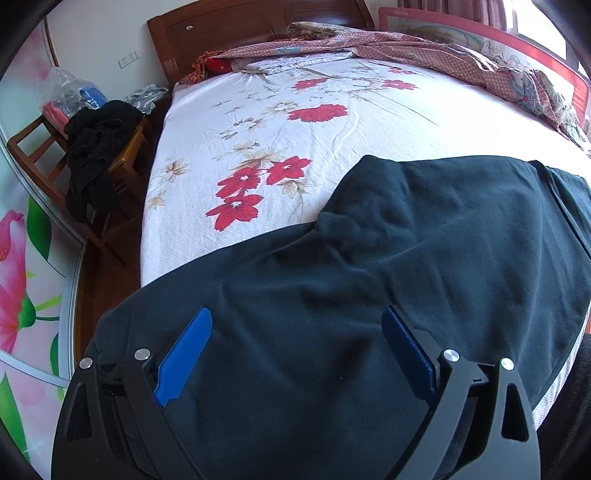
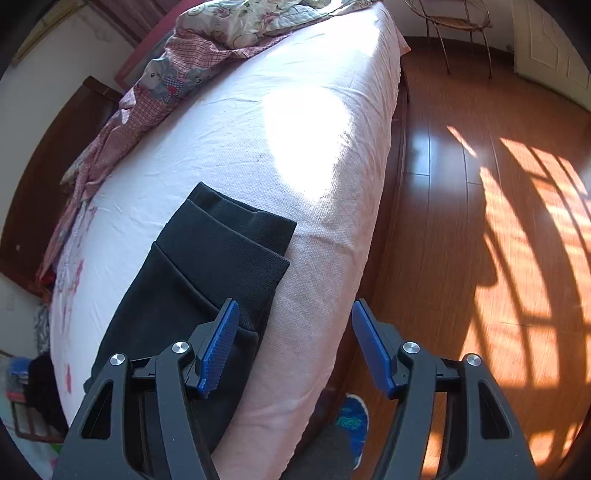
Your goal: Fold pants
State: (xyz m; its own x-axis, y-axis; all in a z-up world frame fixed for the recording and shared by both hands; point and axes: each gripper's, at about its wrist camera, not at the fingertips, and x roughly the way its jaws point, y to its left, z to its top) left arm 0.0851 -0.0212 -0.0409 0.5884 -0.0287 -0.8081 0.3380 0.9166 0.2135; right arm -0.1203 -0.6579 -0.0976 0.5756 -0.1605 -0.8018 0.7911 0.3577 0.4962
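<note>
Dark teal-black pants lie flat on the floral bedsheet, their wide upper part filling the near half of the left wrist view. My left gripper is open and empty, hovering just above this fabric. In the right wrist view the pants' two leg cuffs lie stacked near the bed's edge. My right gripper is open and empty; its left blue pad is over the leg near the cuff, its right pad is beyond the bed's edge.
A crumpled checked quilt lies along the far side and headboard. A wooden chair with black clothes stands left of the bed. Wooden floor lies right of the bed; a blue slipper is below.
</note>
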